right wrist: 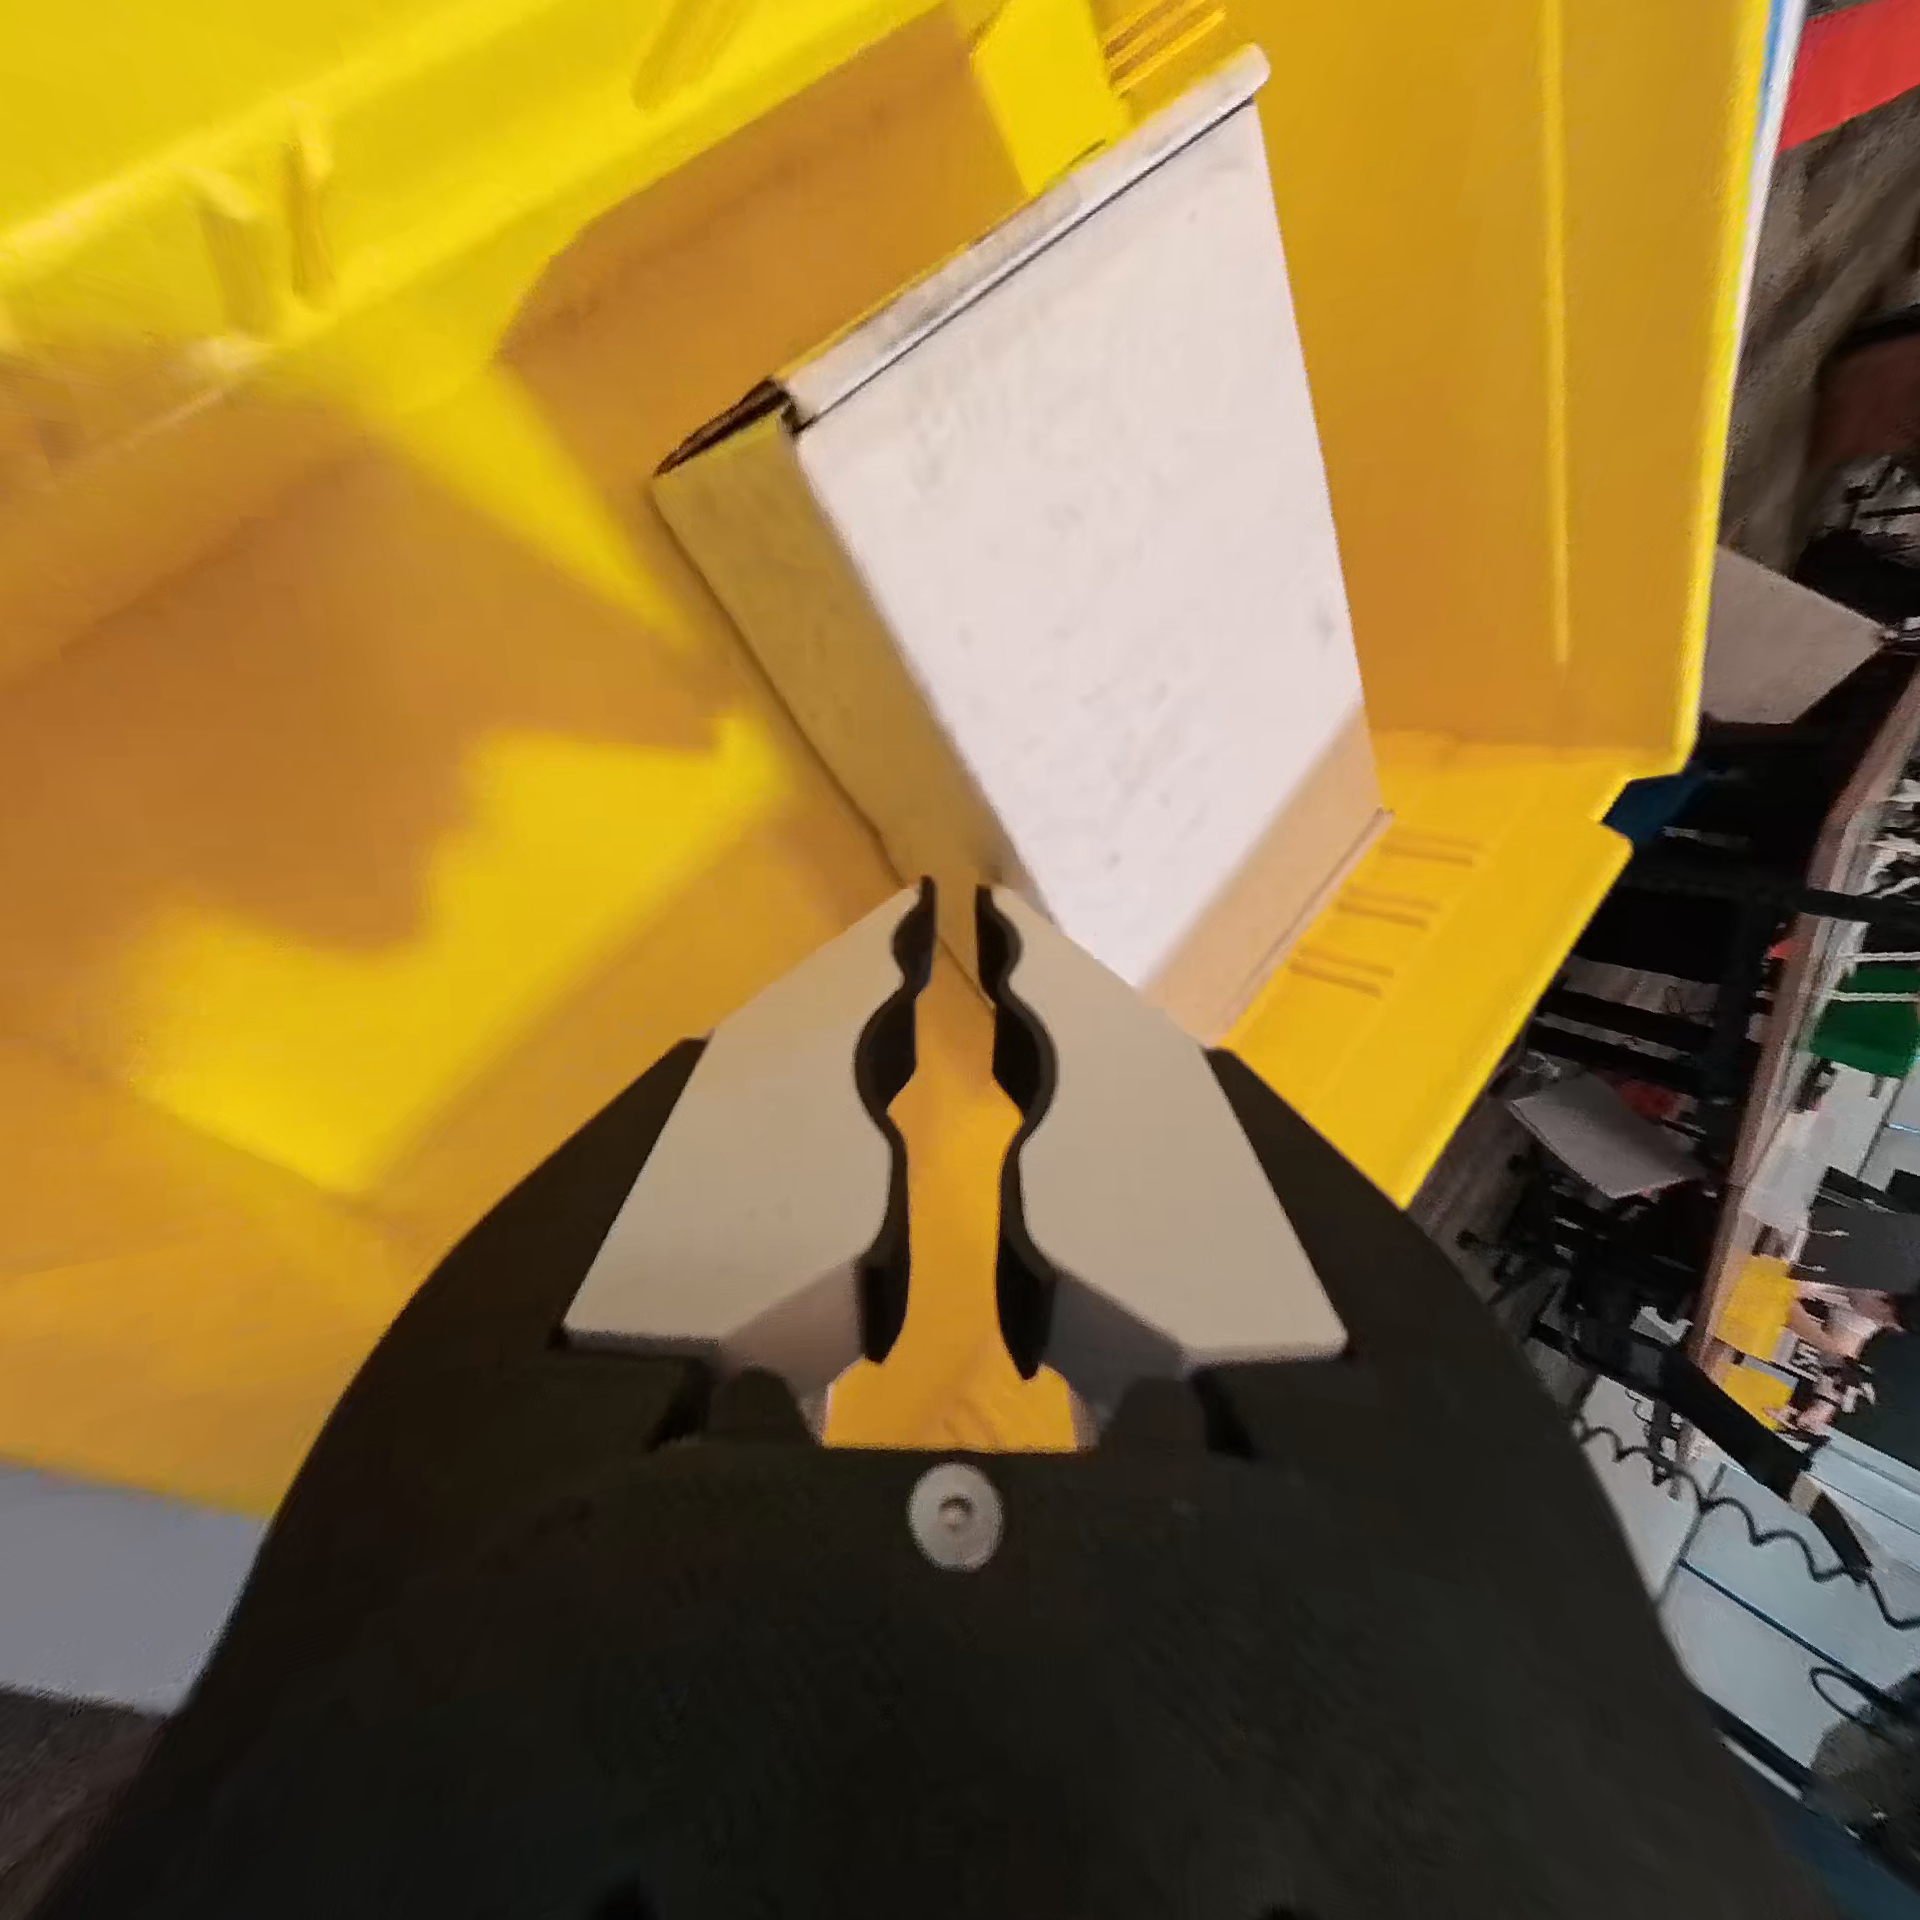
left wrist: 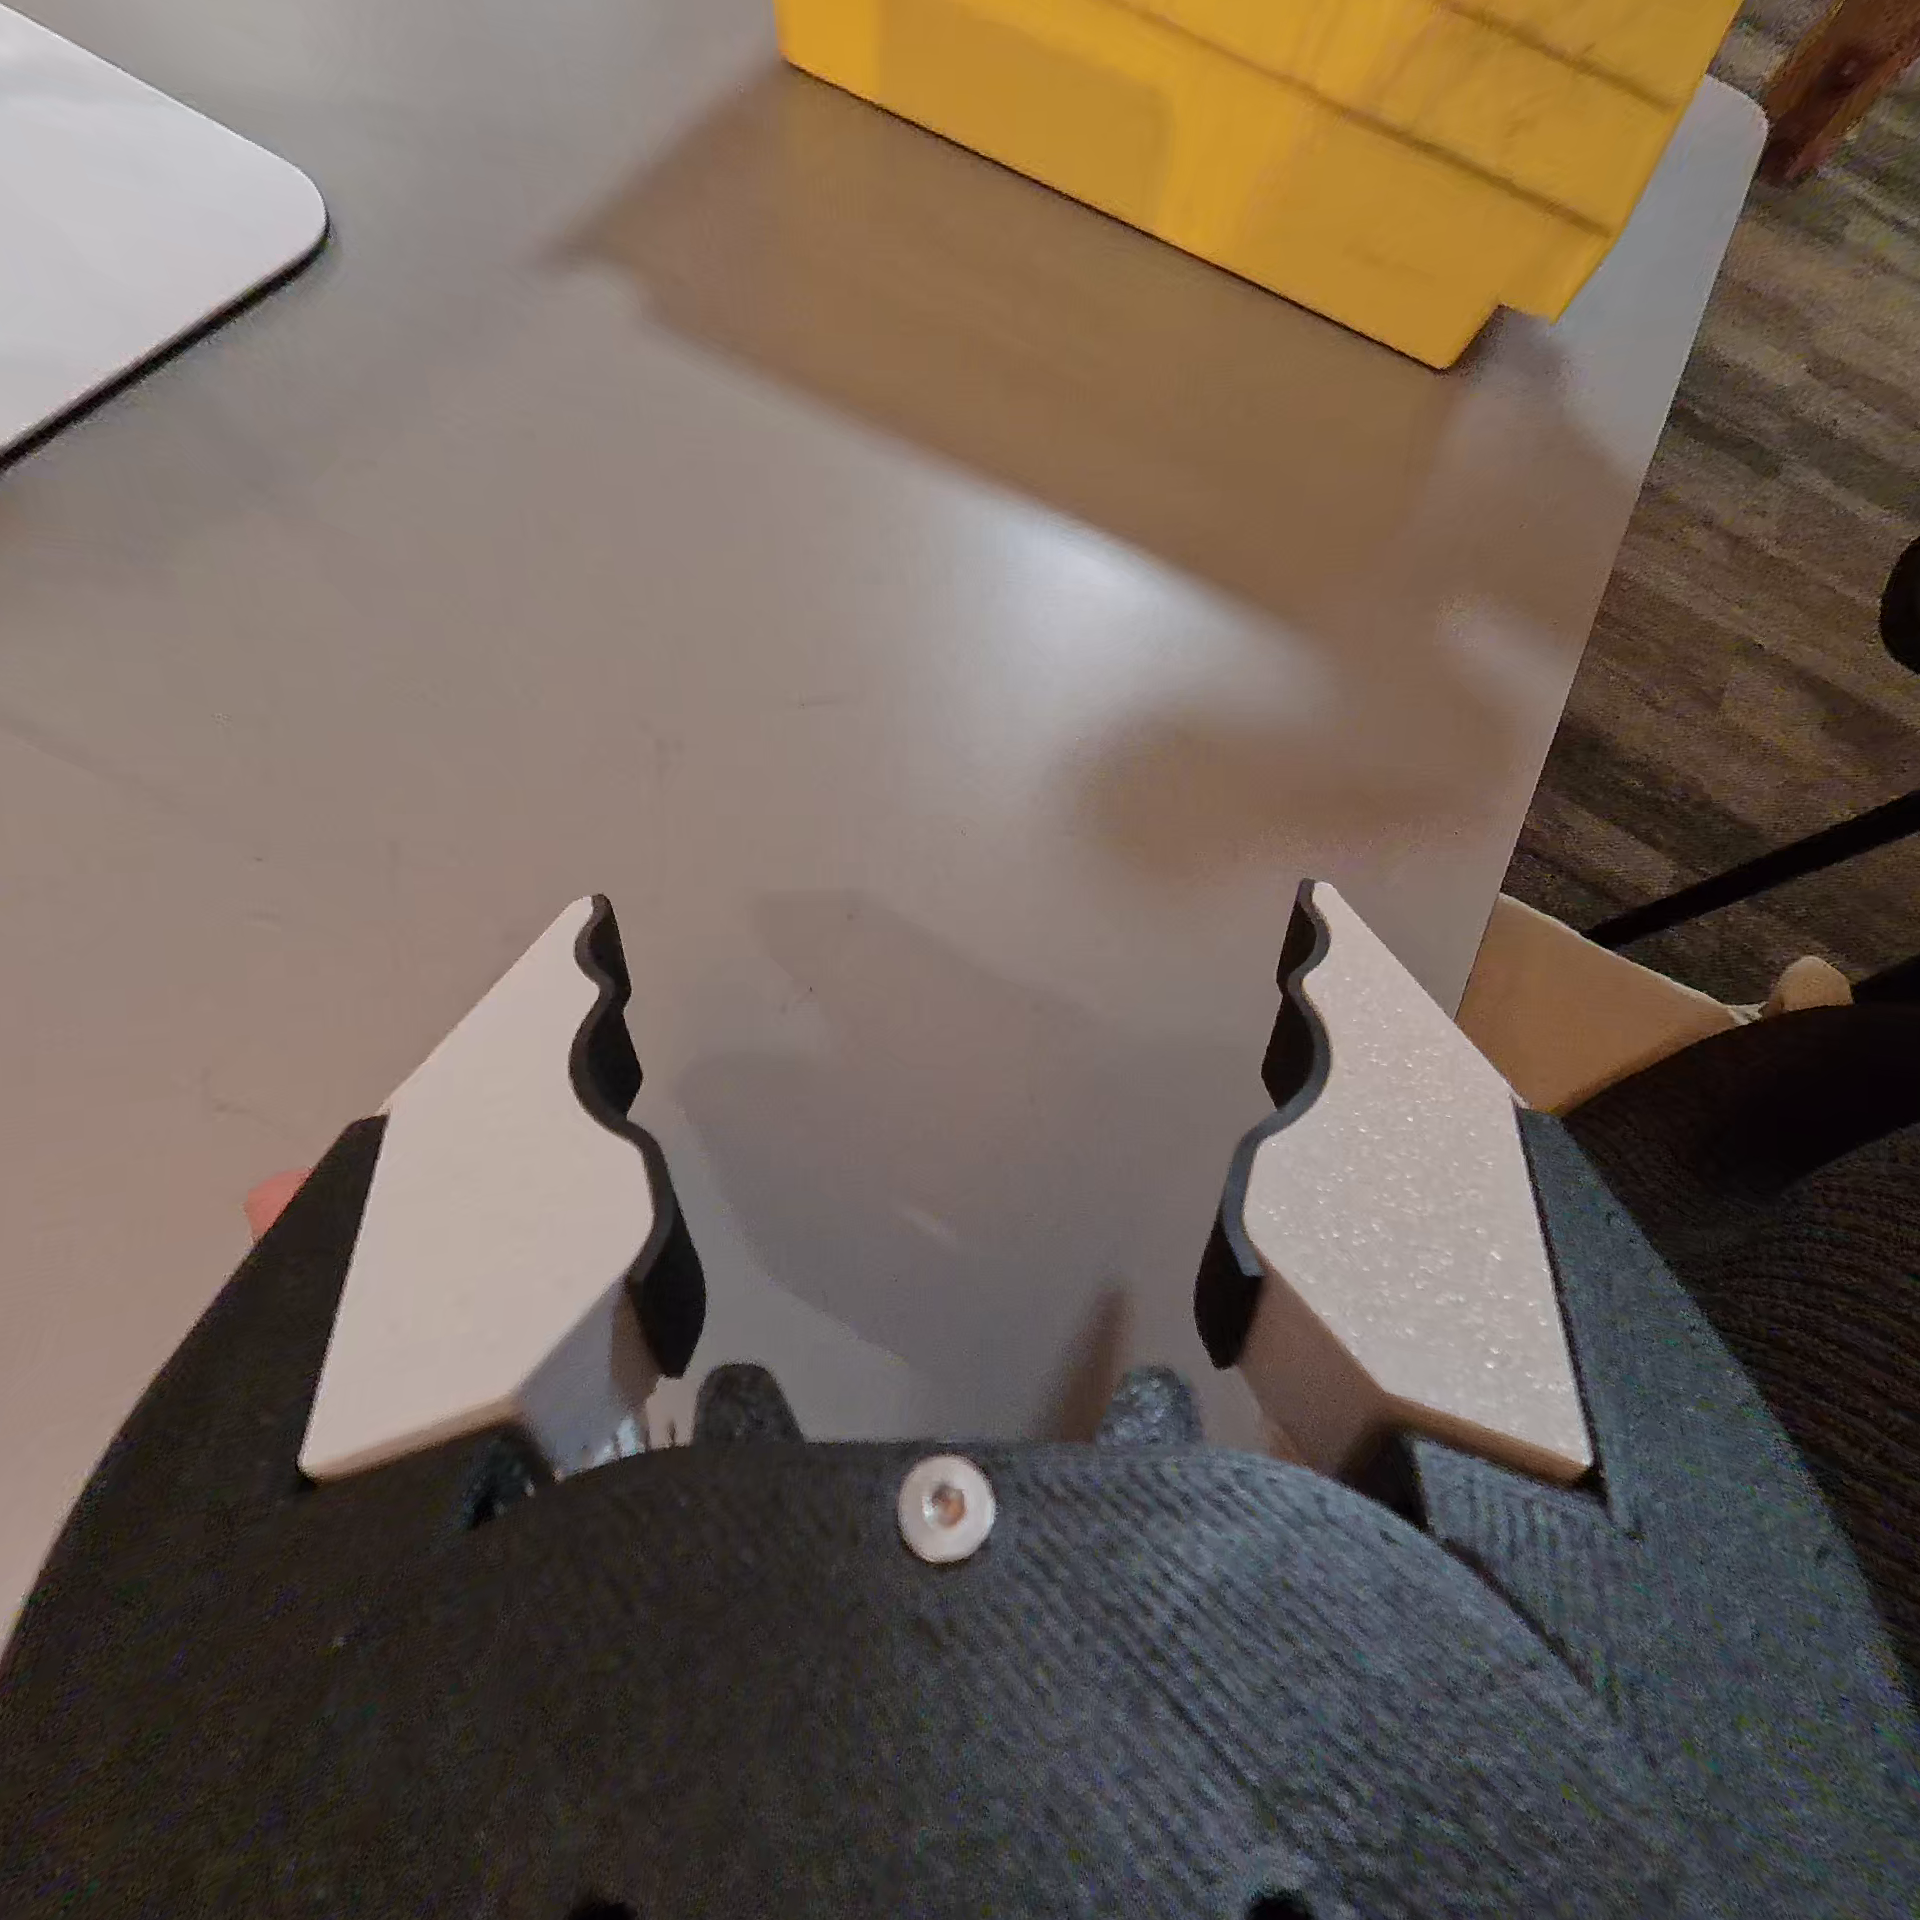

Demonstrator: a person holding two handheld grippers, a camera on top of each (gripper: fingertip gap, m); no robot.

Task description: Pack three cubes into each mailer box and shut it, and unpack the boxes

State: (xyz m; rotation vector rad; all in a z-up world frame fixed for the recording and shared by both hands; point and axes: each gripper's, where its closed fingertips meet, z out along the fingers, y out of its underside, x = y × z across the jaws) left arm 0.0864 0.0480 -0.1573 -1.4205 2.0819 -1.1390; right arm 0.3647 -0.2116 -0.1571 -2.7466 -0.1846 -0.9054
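A closed white mailer box (right wrist: 1081, 582) stands tilted on edge inside a yellow plastic bin (right wrist: 312, 727). My right gripper (right wrist: 953, 896) is nearly closed, and its tips pinch the box's lower near corner along the tan side face. My left gripper (left wrist: 951, 914) is wide open and empty, hovering over a bare stretch of the grey table (left wrist: 727, 582). The yellow bin (left wrist: 1299, 135) stands at the table's far right in the left wrist view. No cubes are in view.
A white rounded-corner board (left wrist: 125, 229) lies at the far left of the table. The table's right edge drops to a carpeted floor (left wrist: 1766, 436). A cardboard box (left wrist: 1548, 997) sits beside that edge. Cluttered shelves (right wrist: 1766, 1143) are to the right of the bin. The grippers' ends are close to 40 cm from one another.
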